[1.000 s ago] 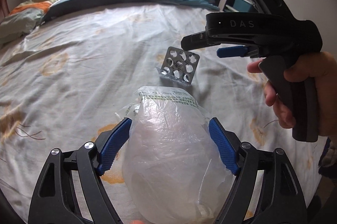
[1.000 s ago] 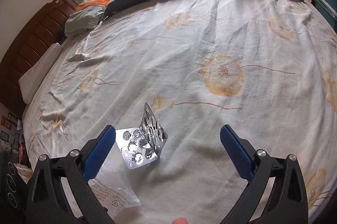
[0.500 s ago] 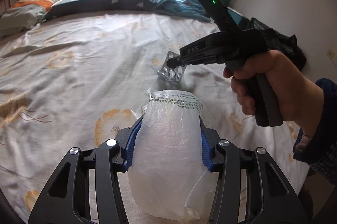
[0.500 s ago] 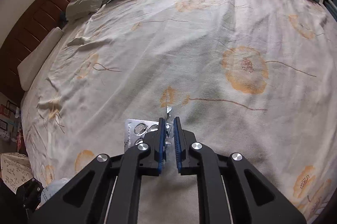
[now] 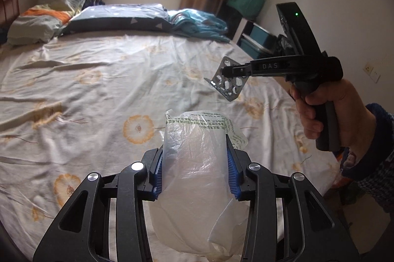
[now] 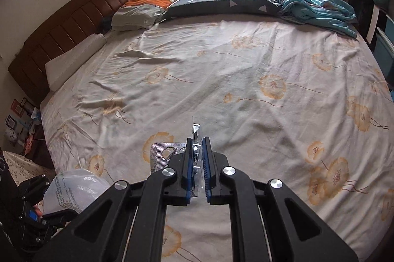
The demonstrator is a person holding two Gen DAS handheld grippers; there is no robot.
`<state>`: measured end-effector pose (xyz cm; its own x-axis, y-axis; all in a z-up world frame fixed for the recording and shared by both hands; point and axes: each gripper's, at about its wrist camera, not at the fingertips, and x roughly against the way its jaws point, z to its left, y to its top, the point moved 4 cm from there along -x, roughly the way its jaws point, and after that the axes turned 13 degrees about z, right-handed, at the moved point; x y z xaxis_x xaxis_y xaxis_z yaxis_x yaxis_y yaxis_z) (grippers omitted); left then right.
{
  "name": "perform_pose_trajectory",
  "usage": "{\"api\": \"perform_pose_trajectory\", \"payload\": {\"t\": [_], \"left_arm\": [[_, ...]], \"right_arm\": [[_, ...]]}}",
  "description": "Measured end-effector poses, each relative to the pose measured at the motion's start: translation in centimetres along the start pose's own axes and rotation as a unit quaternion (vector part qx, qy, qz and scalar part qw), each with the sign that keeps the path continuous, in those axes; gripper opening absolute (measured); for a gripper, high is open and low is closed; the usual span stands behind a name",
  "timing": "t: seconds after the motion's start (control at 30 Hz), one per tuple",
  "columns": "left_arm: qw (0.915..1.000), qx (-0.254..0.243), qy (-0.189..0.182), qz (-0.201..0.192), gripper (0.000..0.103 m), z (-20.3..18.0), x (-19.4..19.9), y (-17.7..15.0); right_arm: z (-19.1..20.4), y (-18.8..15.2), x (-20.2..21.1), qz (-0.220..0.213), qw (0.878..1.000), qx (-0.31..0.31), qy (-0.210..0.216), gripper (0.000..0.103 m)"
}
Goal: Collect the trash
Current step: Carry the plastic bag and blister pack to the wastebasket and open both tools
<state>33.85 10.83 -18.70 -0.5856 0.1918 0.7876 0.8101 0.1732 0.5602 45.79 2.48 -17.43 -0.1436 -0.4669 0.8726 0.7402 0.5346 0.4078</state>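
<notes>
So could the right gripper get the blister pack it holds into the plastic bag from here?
Probably yes. The right gripper holds the blister pack in the air just beyond the plastic bag clamped in the closing left gripper, nothing between. Whether the bag's mouth is open is unclear.

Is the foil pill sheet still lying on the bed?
Apart. Left wrist view shows the pill sheet pinched in the right gripper, lifted clear above the bed.

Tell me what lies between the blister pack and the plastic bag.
Nothing: in the left wrist view the blister pack, clamped in the right tool, hangs above the bare bedsheet, apart from the plastic bag squeezed in the closing left tool.
</notes>
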Motion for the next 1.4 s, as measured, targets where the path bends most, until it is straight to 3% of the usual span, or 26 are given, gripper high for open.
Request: {"api": "perform_pose_trajectory", "payload": {"t": [0.33, 0.6, 0.93, 1.4], "left_arm": [[0.9993, 0.009, -0.018, -0.032, 0.040, -3.4, 10.7, -6.1], [0.9992, 0.018, -0.031, -0.019, 0.040, -5.0, 14.9, -13.4], [0.9975, 0.041, -0.037, 0.045, 0.040, -4.6, 13.5, -21.6], [0.9866, 0.071, -0.023, 0.145, 0.040, -2.9, 7.3, -28.9]], "right_arm": [[7.2, -11.4, 10.3, -0.033, 0.998, 0.046, 0.009, 0.008], [11.5, -20.8, 15.1, -0.046, 0.996, 0.073, 0.018, 0.008], [13.9, -28.9, 13.6, -0.011, 0.996, 0.088, 0.018, 0.008], [13.9, -34.4, 6.9, 0.069, 0.992, 0.104, 0.002, 0.008]]}}
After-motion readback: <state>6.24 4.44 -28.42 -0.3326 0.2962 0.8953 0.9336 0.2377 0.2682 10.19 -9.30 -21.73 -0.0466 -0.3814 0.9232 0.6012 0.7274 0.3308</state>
